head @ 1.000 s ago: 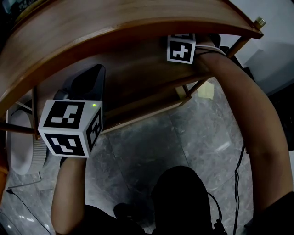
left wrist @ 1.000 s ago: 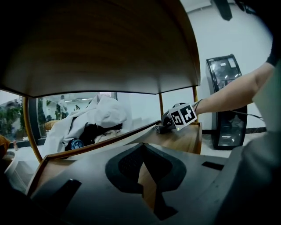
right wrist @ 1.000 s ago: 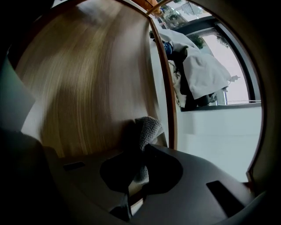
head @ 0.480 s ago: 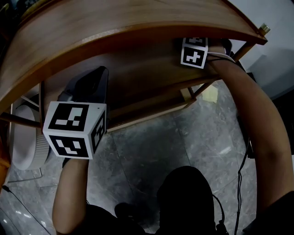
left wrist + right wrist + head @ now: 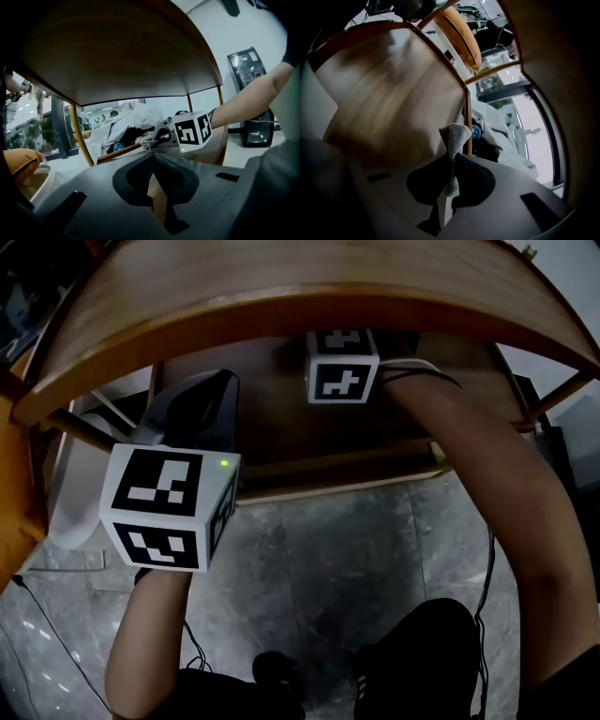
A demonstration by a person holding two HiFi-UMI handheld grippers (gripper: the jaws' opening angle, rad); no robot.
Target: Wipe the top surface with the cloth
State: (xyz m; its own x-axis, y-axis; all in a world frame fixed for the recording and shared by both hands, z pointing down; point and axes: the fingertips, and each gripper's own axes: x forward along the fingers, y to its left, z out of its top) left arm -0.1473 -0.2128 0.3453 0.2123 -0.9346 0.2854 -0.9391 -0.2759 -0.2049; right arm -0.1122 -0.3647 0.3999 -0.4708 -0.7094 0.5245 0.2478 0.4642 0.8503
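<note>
Dragging on the wood (image 5: pixel 384 103) may pull the thinly pinched cloth (image 5: pixel 454 135) from the right gripper (image 5: pixel 452 161); the left gripper (image 5: pixel 153 159) is closed, empty.

- Overhead: curved brown wooden top (image 5: pixel 281 287) is roofing the slot where both grippers are sitting.
- Underneath: flat brown wooden shelf (image 5: pixel 272 427) is flooring that slot.
- Ahead of right gripper (image 5: pixel 452 161): slim golden-brown leg (image 5: pixel 467 126) is standing just beyond the grey knitted cloth (image 5: pixel 455 136) it is pinching.
- Ahead of left gripper (image 5: pixel 153 161): the right gripper is crossing the path over the shelf.
- Behind: grey stone floor (image 5: pixel 356 549) is lying open.
</note>
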